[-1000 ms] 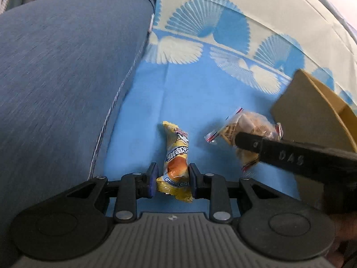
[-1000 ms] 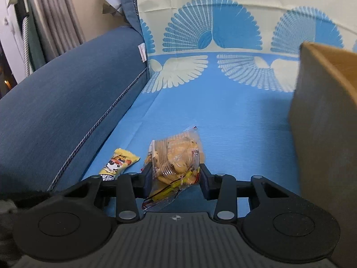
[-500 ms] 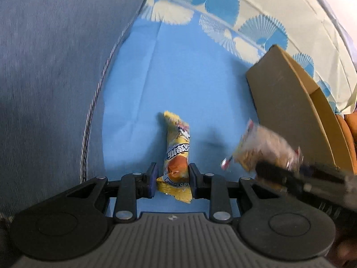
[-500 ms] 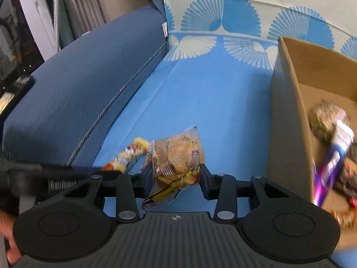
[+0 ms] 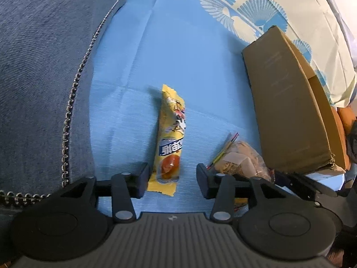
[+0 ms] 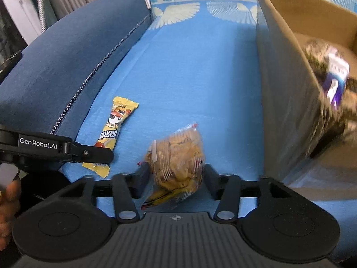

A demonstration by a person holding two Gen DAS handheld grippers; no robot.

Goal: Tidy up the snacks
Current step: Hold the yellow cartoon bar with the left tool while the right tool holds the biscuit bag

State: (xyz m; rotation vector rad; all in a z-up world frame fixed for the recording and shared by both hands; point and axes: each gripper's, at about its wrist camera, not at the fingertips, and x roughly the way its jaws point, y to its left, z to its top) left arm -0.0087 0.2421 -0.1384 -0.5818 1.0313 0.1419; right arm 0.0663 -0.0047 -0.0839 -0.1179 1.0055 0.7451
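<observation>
Two hand-held grippers over a blue cloth (image 6: 189,71), with the cardboard box (image 6: 287,84) as landmark. The left gripper (image 5: 171,179) has its jaws apart; the yellow snack bar (image 5: 170,138) lies flat on the cloth between them, its lower end near the left finger (image 5: 142,179) and clear of the other, well to the left of the box. The right gripper (image 6: 176,179) has its jaws closed against both sides of the clear cracker bag (image 6: 176,156), which sits left of the box's near wall, outside it. Other wrapped snacks (image 6: 334,82) already rest inside the box.

Risks, as judged from this arrangement:
- The bar lies off-centre in the left jaws; a closure here may catch only the crimped wrapper edge, so the slick film slides out on lifting.
- The cracker bag is soft and air-filled; a firm squeeze could crush the contents, a light one could let it slip.
- The box wall stands high beside the right gripper; a low sideways carry would strike or shove the box.
- The grippers work close together and could collide.
</observation>
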